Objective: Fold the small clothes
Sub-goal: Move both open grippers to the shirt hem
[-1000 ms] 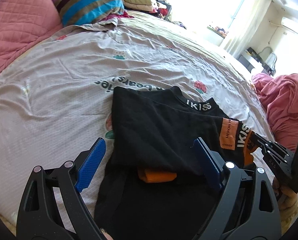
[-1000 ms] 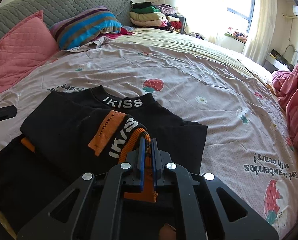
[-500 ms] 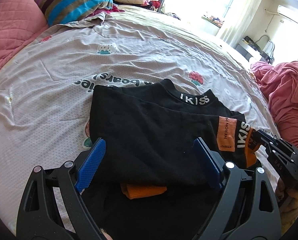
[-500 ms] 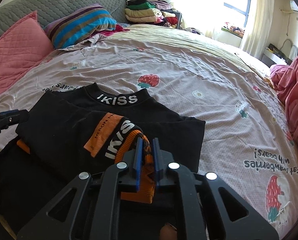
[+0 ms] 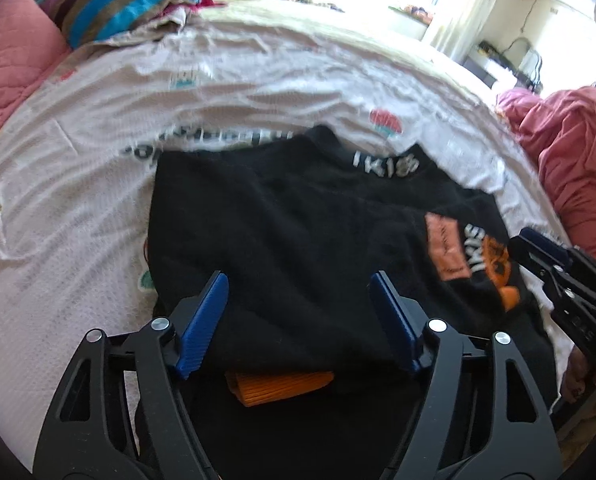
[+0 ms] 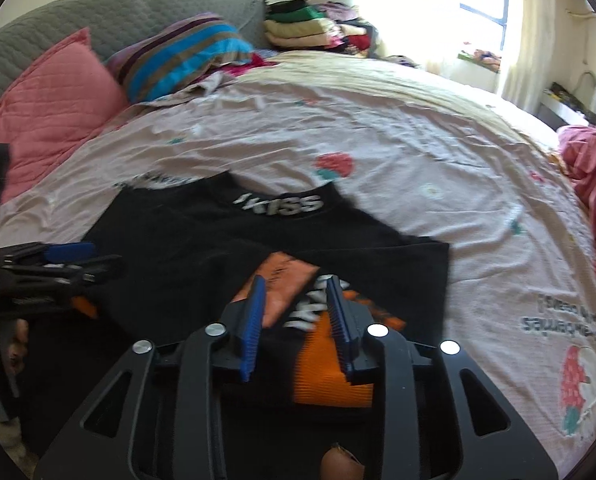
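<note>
A black sweater with an "IKISS" collar and orange cuffs lies on the bed, both sleeves folded across its body. My left gripper is open and empty, just above the sweater's lower left part, over an orange cuff. My right gripper is open, its jaws parted over the right sleeve's orange cuff, which lies loose on the sweater. The right gripper also shows in the left wrist view, and the left gripper shows in the right wrist view.
The bed sheet has strawberry prints. A pink pillow and a striped pillow lie at the head. A stack of folded clothes sits at the back. A pink blanket lies at the right.
My right gripper has opened and let go of the orange sleeve cuff, which now lies on the sweater. My left gripper stayed open and shifted a little over the sweater.
</note>
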The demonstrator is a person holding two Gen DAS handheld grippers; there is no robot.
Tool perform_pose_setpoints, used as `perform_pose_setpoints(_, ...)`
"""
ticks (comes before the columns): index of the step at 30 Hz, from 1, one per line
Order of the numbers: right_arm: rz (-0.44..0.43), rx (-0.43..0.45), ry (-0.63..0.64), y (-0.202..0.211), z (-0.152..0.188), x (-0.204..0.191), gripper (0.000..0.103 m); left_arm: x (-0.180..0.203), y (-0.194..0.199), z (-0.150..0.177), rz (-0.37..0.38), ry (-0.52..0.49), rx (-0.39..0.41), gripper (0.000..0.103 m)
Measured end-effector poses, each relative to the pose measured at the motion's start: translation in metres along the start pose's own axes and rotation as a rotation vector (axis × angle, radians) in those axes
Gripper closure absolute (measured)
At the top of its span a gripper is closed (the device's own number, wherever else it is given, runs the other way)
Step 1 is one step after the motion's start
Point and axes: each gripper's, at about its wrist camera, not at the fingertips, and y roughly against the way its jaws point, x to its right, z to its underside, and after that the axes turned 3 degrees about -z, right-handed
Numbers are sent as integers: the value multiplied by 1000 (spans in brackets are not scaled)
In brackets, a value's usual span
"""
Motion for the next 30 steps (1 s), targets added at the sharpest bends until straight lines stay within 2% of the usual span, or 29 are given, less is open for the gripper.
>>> perform_pose_setpoints(3, -31, -13, 29, -5, 1, -17, 70, -7, -12, 7, -13, -4, -44, 44)
perform_pose_setpoints(6, -58, -25, 48, -10, 1, -30, 60, -9, -12, 12, -8, -14, -30, 44)
perform_pose_setpoints(9, -61, -57, 68, -20, 3, -37, 58, -10, -10, 14, 0, -9, -25, 44)
perform_pose_setpoints(13, -22, -163, 37, -43, 15, -24, 58, -11, -8, 16, 9, -7, -21, 44)
perform_pose_setpoints(15, -37, -197, 5, -50, 22, -14, 58, -11, -8, 16, 13, -8, -20, 44)
perform_pose_setpoints(23, -16, -163, -15, -42, 27, -14, 57, -12, -6, 17, 12, -3, -16, 44)
perform_pose_setpoints(27, -33, -134, -33, -32, 27, -15, 50, -10, -2, 17, 11, 1, -16, 44)
perform_pose_setpoints(30, -35, -119, -45, -24, 27, -13, 50, -10, -1, 17, 11, 8, -15, 44)
